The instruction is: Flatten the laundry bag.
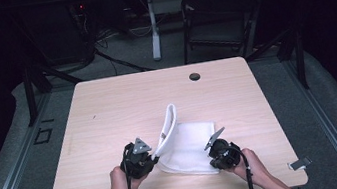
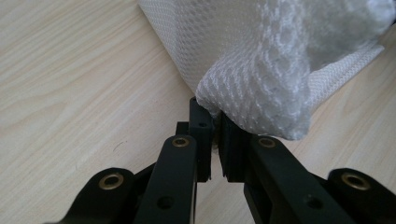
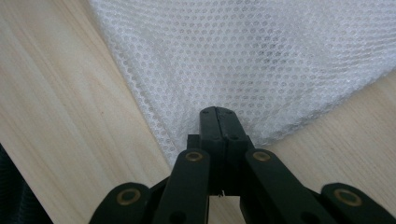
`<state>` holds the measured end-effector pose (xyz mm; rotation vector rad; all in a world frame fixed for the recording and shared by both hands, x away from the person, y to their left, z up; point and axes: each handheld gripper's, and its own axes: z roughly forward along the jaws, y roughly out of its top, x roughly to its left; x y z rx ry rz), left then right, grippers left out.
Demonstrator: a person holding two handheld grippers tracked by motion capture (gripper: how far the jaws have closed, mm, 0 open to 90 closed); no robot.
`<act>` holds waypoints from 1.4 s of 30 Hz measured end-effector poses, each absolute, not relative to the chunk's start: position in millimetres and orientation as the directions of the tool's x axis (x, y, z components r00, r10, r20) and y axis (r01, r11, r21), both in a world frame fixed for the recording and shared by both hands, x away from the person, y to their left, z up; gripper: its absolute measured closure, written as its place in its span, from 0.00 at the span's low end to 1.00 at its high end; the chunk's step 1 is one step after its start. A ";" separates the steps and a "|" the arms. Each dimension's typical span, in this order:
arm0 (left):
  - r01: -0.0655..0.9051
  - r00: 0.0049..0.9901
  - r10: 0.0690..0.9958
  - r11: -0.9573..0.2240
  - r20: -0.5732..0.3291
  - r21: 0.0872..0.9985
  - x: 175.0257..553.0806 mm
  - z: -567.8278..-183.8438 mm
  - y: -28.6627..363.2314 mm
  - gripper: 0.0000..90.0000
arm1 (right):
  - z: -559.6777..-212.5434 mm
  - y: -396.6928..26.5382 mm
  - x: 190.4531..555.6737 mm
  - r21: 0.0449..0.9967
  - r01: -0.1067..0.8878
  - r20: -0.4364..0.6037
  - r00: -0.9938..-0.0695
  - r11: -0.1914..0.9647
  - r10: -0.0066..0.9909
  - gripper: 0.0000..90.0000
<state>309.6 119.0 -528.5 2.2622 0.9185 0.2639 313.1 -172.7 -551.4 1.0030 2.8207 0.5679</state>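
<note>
Lying on the near half of the wooden table [image 1: 108,108], slightly right of centre, is a white mesh cloth [image 1: 192,146]. Its right portion rests flat on the tabletop, folded into a rough rectangle. Its left edge is raised off the surface and curls upward and toward the far side as a narrow standing flap.

Left gripper [image 1: 152,158]: held in the person's left hand [image 1: 118,180] at the near-left corner of the cloth. In the left gripper view the two black jaws are pressed together on a bunched fold of the mesh cloth [image 2: 261,65], with only a thin slit between the pads. The fabric rises from the pinch point and drapes over to the right, clear of the table [image 2: 70,84].

Right gripper [image 1: 212,154]: held in the person's right hand [image 1: 250,163] at the near-right corner of the cloth. In the right gripper view the jaws are fully pressed together, their tips lying over the near corner of the mesh cloth [image 3: 243,60], which spreads flat across the table [image 3: 56,116] beyond them. Whether fabric is caught between the pads cannot be told, as the closed tips cover the corner.

Beyond the far edge of the table, a dark chair [image 1: 215,16] stands on the floor
</note>
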 end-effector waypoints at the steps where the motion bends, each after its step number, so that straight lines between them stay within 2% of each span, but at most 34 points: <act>1: 0.543 0.731 0.679 -0.526 -0.061 0.655 309.6 -528.5 119.0 0.95 | -551.4 -172.7 313.1 0.375 0.590 0.035 -0.779 0.714 0.626 1.00; 21: 0.595 0.726 0.677 -0.526 -0.125 0.607 308.6 -534.0 118.0 0.96 | -551.1 -181.2 317.5 0.374 0.612 0.016 -0.756 0.697 0.655 1.00; 25: 0.596 0.731 0.671 -0.538 -0.125 0.597 309.5 -532.8 120.0 0.92 | -550.7 -183.3 318.8 0.371 0.606 0.012 -0.761 0.704 0.649 1.00; 26: 0.599 0.731 0.669 -0.538 -0.132 0.593 309.3 -531.9 121.3 0.82 | -550.9 -184.2 319.4 0.373 0.602 0.020 -0.766 0.706 0.643 1.00; 27: 0.602 0.732 0.668 -0.542 -0.133 0.587 309.0 -530.4 122.7 0.82 | -550.9 -184.2 319.4 0.373 0.602 0.020 -0.766 0.706 0.643 1.00; 30: 0.621 0.729 0.668 -0.555 -0.147 0.554 303.7 -527.0 131.9 0.61 | -551.5 -186.4 320.9 0.382 0.602 0.036 -0.768 0.702 0.639 1.00; 31: 0.621 0.729 0.668 -0.555 -0.147 0.554 303.7 -527.0 131.9 0.56 | -550.9 -187.1 321.6 0.375 0.599 0.031 -0.771 0.707 0.637 1.00; 32: 0.630 0.727 0.667 -0.553 -0.163 0.545 303.2 -526.1 136.2 0.56 | -550.9 -187.1 321.6 0.375 0.599 0.031 -0.771 0.707 0.637 1.00; 34: 0.646 0.710 0.685 -0.541 -0.164 0.538 300.6 -525.1 145.1 0.42 | -551.1 -188.0 322.3 0.377 0.603 0.038 -0.769 0.703 0.639 1.00; 36: 0.664 0.696 0.699 -0.535 -0.168 0.523 299.4 -525.5 155.3 0.38 | -550.4 -188.6 323.2 0.367 0.597 0.028 -0.773 0.713 0.633 1.00; 37: 0.681 0.675 0.716 -0.514 -0.177 0.521 297.7 -524.9 165.1 0.30 | -550.4 -190.1 324.4 0.368 0.597 0.035 -0.775 0.713 0.631 1.00; 38: 0.681 0.675 0.716 -0.514 -0.177 0.521 297.7 -524.9 165.1 0.26 | -550.4 -190.1 324.4 0.368 0.597 0.035 -0.775 0.713 0.631 1.00; 42: 0.676 0.657 0.739 -0.492 -0.146 0.549 293.0 -518.9 178.0 0.20 | -550.7 -195.1 326.4 0.373 0.607 0.039 -0.766 0.702 0.641 1.00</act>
